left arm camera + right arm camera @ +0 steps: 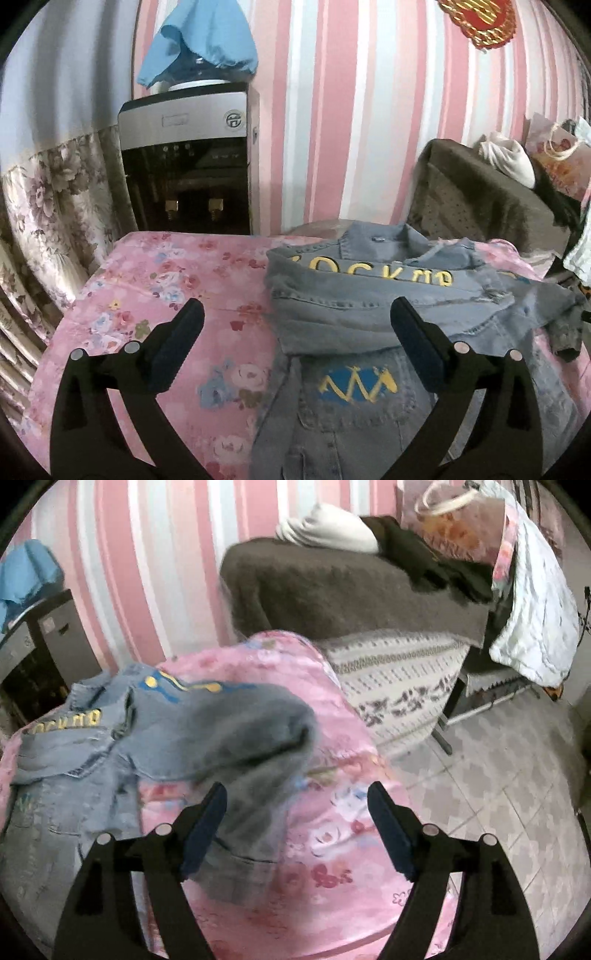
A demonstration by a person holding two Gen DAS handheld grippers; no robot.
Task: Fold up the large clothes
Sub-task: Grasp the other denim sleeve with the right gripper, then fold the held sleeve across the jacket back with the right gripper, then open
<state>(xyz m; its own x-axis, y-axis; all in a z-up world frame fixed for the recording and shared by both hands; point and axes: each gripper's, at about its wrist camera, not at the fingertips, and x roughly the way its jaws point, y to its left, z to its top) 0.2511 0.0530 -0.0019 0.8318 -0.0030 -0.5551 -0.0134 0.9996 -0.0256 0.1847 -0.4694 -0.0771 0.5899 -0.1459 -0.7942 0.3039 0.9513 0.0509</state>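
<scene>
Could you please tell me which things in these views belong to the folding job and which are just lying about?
Part of the job: denim jacket, pink floral cloth, left gripper, right gripper.

Lying about: water dispenser, blue cloth, brown blanket, white pillow.

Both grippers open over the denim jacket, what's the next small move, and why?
Probably lower the right gripper onto the grey-blue denim sleeve lying out on the pink floral cloth and close on it. Both it and the left gripper are open and hold nothing; the blue denim jacket already has one sleeve folded across it, this one not.
</scene>
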